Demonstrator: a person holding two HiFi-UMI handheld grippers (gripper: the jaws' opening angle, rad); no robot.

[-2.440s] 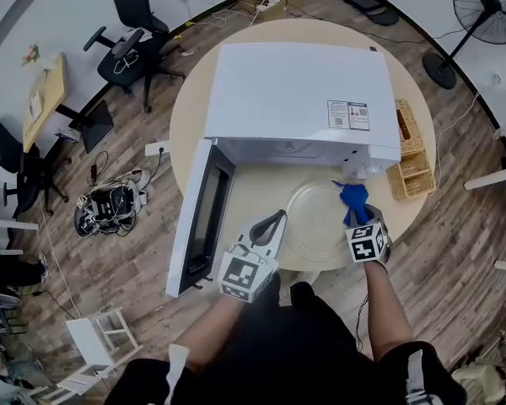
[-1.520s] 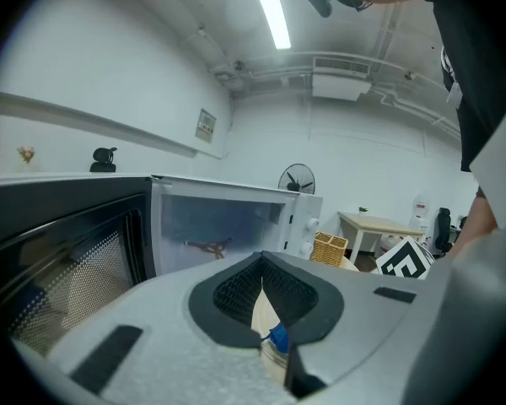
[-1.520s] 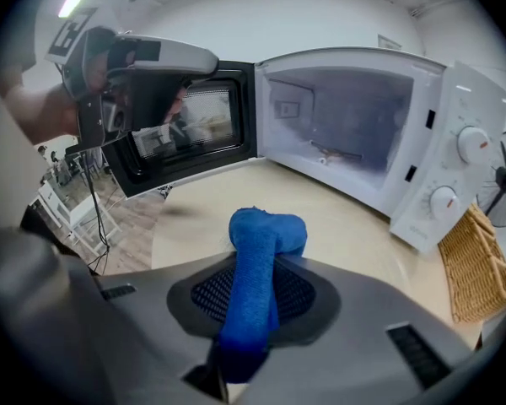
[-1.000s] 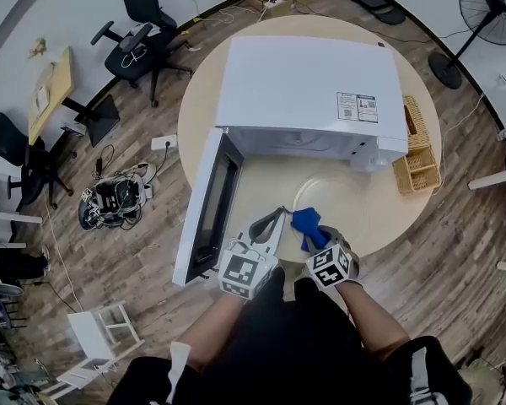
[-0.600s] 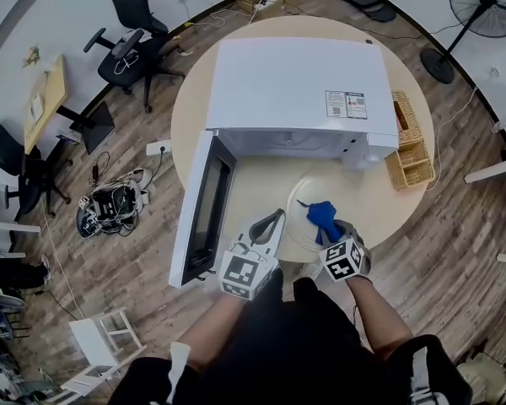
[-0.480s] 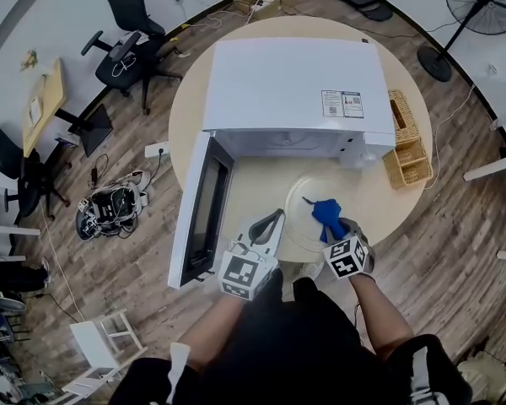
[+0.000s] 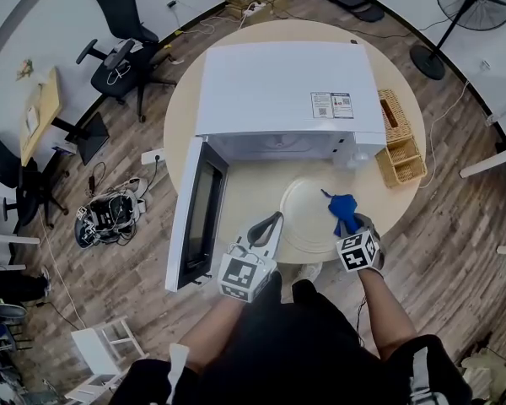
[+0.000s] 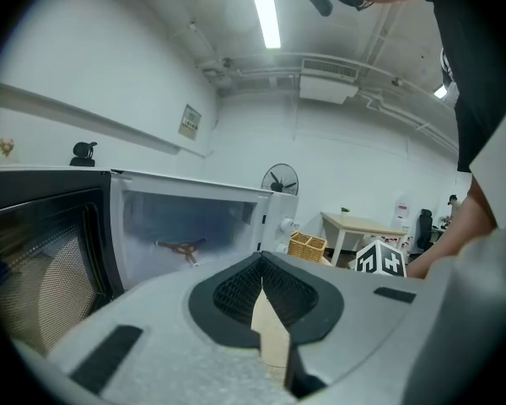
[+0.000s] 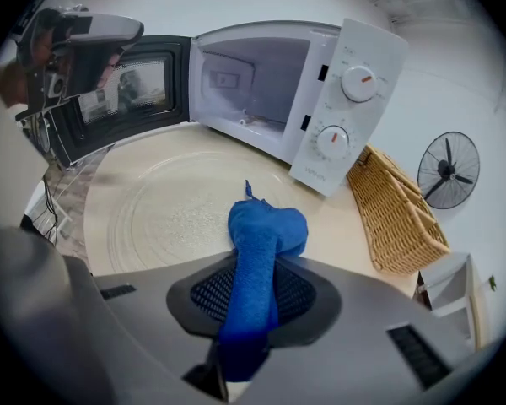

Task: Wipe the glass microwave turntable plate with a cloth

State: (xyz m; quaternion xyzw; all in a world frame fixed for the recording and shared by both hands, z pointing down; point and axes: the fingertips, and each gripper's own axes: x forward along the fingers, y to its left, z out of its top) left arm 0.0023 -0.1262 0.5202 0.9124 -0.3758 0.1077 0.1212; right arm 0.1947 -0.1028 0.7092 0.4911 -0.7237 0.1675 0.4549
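The clear glass turntable plate point(image 7: 308, 213) lies flat on the round wooden table point(image 7: 253, 188), in front of the open white microwave point(image 7: 287, 91). My right gripper point(image 7: 348, 224) is shut on a blue cloth point(image 7: 343, 207), whose bunched end rests on the plate's right rim. In the right gripper view the cloth point(image 9: 266, 230) runs up between the jaws, with the plate point(image 9: 169, 213) spread out to its left. My left gripper point(image 7: 268, 224) hovers by the plate's near-left edge, jaws shut and empty. From the left gripper point(image 8: 261, 268) I see the microwave cavity point(image 8: 185, 234).
The microwave door point(image 7: 194, 218) swings out to the left over the table edge. A wicker basket point(image 7: 396, 142) stands at the table's right side, also seen as the basket point(image 9: 396, 218). A floor fan point(image 7: 468, 2) and office chairs point(image 7: 122, 45) stand around the table.
My right gripper has swept the blue cloth from the plate's near-left part across to its right rim. The left gripper has stayed where it was.
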